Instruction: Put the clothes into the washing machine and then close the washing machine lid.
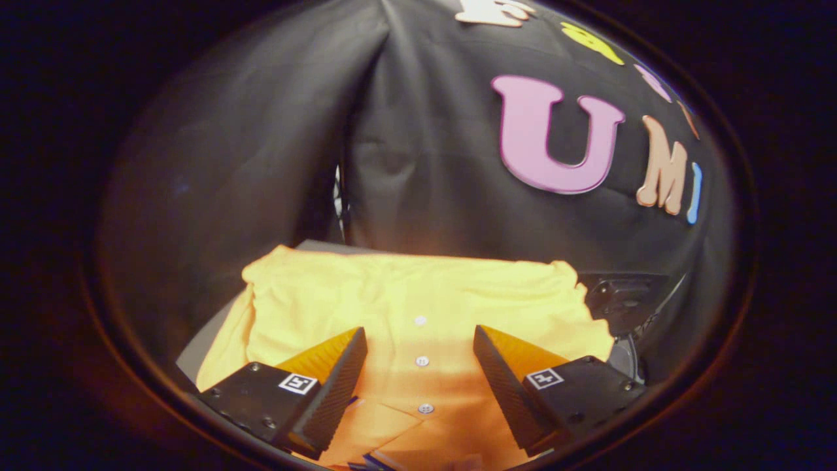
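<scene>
Jaws are spread wide, gripping nothing, and the gripper (420,356) sits right over the button placket of the folded yellow polo shirt (418,307), which lies flat on the grey worktop (196,353) between and ahead of them. There's some dark hardware (621,301) past the shirt's right edge, can't tell what it is. Basically nothing's done yet I'd say: shirt needs grabbing, loading, then the lid closed.

The polo shirt (418,307) is a plain bright yellow-orange, with no print. Three small pale buttons (422,360) run down its placket. At the collar a label edge shows dark blue stripes. The counter (203,350) under it is light grey. Beside the shirt, a machine part (621,301) is black. The booth wall behind is black cloth.
</scene>
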`<act>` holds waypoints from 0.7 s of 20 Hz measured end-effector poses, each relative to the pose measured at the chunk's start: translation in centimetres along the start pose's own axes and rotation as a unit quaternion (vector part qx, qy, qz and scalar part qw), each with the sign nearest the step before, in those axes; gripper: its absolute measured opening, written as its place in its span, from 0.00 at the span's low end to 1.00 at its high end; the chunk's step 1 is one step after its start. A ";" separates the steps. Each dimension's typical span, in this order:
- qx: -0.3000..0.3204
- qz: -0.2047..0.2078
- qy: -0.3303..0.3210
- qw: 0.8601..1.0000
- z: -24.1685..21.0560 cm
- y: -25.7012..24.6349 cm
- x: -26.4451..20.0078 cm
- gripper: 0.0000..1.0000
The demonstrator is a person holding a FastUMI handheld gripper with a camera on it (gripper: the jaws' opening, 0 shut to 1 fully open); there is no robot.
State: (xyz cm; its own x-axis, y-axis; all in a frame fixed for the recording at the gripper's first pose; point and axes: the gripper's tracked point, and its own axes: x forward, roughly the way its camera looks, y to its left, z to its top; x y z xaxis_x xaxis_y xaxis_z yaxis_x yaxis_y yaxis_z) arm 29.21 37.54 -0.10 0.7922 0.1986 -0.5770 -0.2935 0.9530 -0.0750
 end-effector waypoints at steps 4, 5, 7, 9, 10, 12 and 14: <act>0.025 0.020 -0.007 0.999 -0.4 0.2 0.4 0.79; -0.001 0.028 -0.022 0.999 -0.3 -0.5 0.3 0.73; -0.006 0.030 -0.045 0.999 -0.2 -1.2 -0.7 0.48; 0.007 0.027 -0.050 0.998 -0.9 -2.4 -2.1 0.10; 0.013 0.034 -0.046 0.998 -1.4 -3.0 -3.0 0.08; 0.021 0.084 -0.049 0.995 -2.1 -3.3 -4.7 0.07; 0.053 0.136 -0.060 0.987 -1.9 -3.6 -6.0 0.05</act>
State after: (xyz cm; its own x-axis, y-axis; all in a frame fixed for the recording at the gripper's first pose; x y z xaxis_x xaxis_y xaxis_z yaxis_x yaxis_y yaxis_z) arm 24.49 32.50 2.14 0.7513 0.4697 -0.4636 -0.4509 0.8783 0.1591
